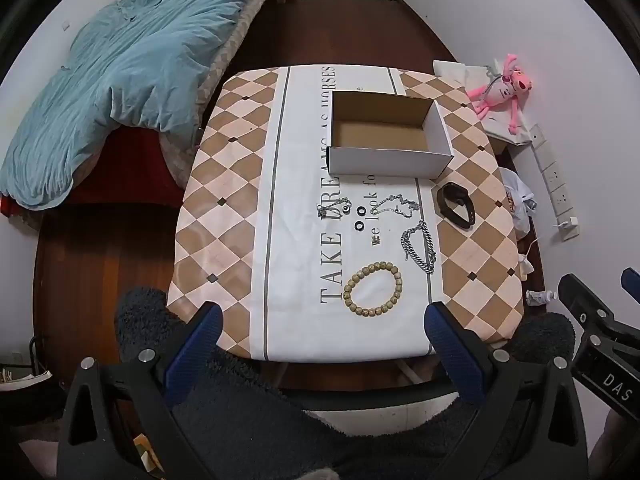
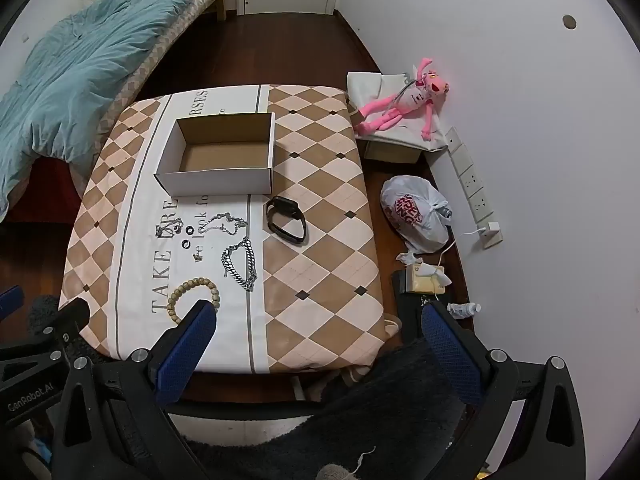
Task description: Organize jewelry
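Note:
An empty white cardboard box (image 1: 390,132) (image 2: 218,154) stands open on the checkered table (image 1: 224,184) (image 2: 320,208). In front of it lie a black watch band (image 1: 456,202) (image 2: 286,219), two thin silver chains (image 1: 334,205) (image 1: 398,205), a heavy silver chain bracelet (image 1: 420,246) (image 2: 240,262), small black rings (image 1: 360,218) and a beige bead bracelet (image 1: 373,289) (image 2: 194,294). My left gripper (image 1: 324,344) is open and empty above the table's near edge. My right gripper (image 2: 320,344) is open and empty over the near right corner.
A bed with a blue duvet (image 1: 120,76) stands left of the table. At the right wall lie a pink plush toy (image 2: 400,108), a white plastic bag (image 2: 416,212), a power strip (image 2: 468,184) and small litter on the wooden floor.

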The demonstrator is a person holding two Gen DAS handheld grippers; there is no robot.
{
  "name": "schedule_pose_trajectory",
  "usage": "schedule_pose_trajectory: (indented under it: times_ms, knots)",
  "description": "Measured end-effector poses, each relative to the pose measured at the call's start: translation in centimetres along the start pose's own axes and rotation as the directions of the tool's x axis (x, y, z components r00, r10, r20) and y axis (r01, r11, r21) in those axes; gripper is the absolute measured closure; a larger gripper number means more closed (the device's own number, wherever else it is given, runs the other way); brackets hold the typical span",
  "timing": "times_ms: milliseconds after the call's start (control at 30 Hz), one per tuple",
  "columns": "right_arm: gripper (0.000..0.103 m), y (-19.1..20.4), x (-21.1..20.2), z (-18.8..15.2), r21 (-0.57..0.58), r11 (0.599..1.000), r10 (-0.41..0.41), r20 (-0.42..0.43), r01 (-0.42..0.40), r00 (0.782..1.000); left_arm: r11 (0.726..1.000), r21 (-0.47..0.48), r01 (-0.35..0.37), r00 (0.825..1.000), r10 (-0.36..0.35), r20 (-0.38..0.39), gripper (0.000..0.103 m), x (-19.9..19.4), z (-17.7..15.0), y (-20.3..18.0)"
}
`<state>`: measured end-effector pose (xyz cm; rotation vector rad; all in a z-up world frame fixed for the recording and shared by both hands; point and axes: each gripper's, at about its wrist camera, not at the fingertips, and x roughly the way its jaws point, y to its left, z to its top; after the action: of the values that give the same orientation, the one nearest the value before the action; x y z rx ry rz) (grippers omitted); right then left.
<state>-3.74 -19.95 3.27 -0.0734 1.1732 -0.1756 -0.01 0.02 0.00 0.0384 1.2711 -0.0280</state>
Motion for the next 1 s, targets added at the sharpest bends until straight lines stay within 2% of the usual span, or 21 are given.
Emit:
schedule_pose_trajectory:
  times_ms: [1000]
  knots:
    - [0.0,0.1,-0.2,-0.1,0.005,1.0,0.012,-0.003,-0.012,1.0,1.0,-0.006,0.005,1.0,-0.005,0.029,0.0,-1.3,0.5,0.1]
